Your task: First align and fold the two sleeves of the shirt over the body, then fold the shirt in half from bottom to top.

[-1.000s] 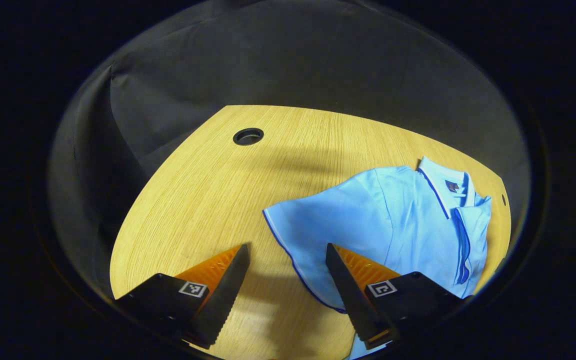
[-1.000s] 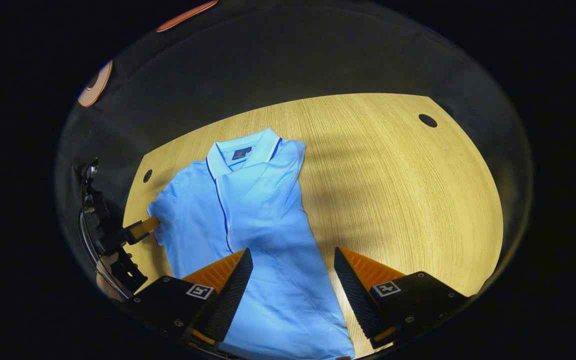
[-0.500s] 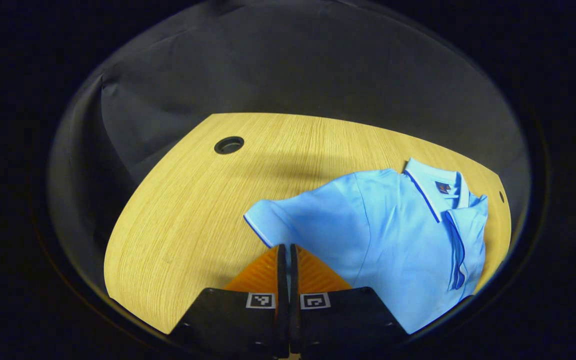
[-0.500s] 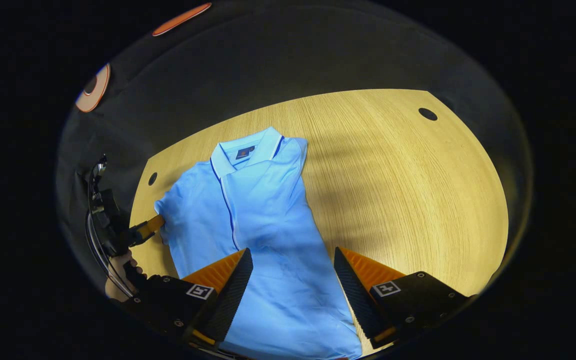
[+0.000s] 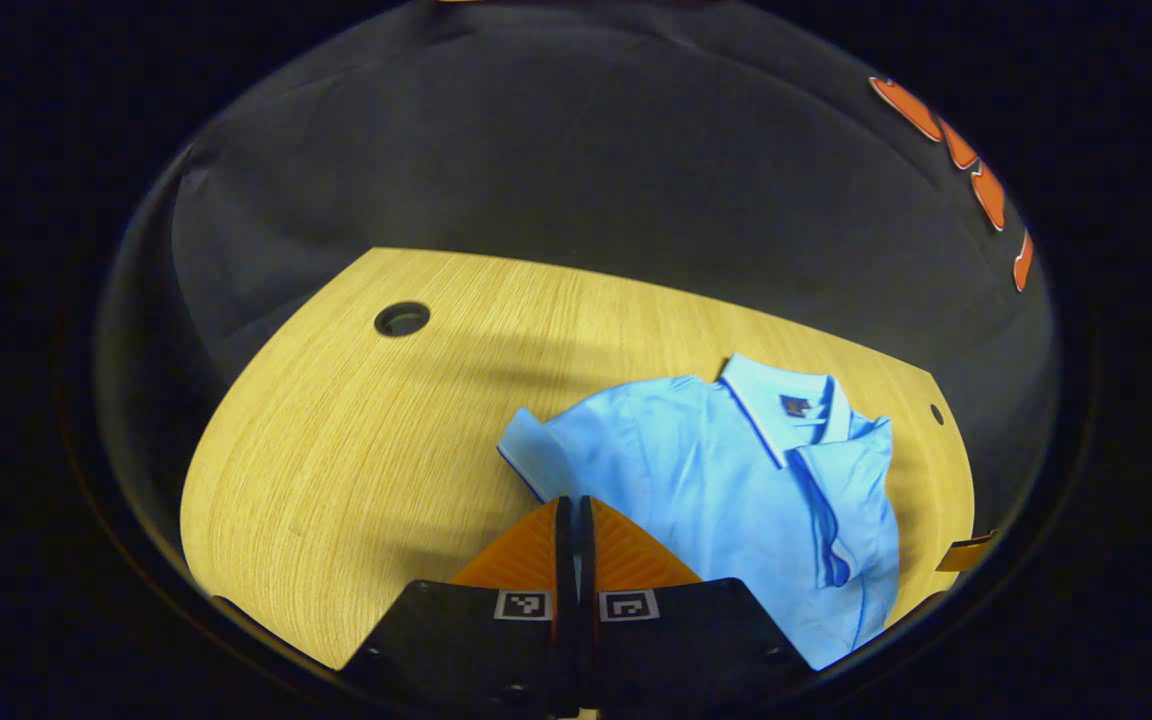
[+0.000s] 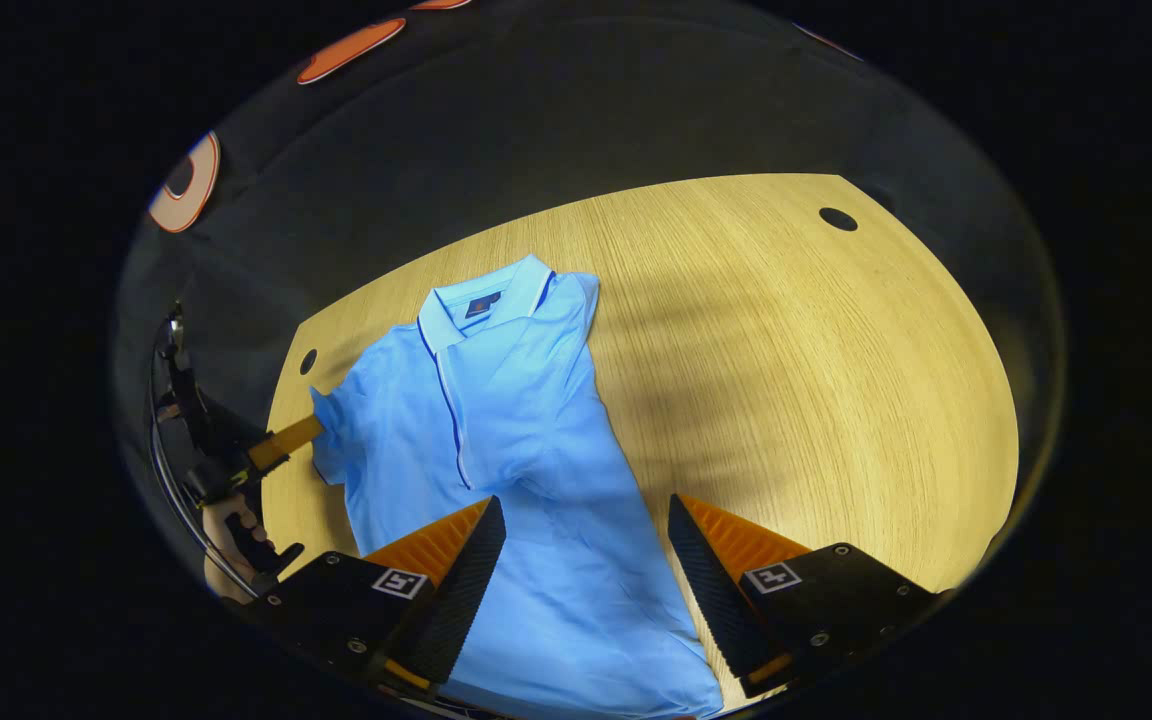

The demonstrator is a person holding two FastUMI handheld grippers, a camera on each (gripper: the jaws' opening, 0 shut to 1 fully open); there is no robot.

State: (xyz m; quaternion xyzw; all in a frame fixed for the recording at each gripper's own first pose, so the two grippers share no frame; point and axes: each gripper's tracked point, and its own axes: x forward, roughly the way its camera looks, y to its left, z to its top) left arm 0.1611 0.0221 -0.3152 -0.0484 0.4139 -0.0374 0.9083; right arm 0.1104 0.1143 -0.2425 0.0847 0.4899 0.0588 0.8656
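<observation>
A light blue polo shirt lies face up on the wooden table, collar at the far end. Its right side is folded over the body. The other short sleeve sticks out to the side, and my left gripper is shut on its hem. In the right gripper view that left gripper shows at the shirt's left edge, held by a hand. My right gripper hangs open over the shirt's lower body, nothing between its fingers. The shirt spreads right of my left gripper.
The table has a large cable hole at its far left and a small hole near the collar. Another hole marks the far right corner. Black cloth walls close the booth behind the table.
My left gripper went from open beside the sleeve to shut on its hem, then drew back and up with it. My right gripper stayed open over the shirt.
</observation>
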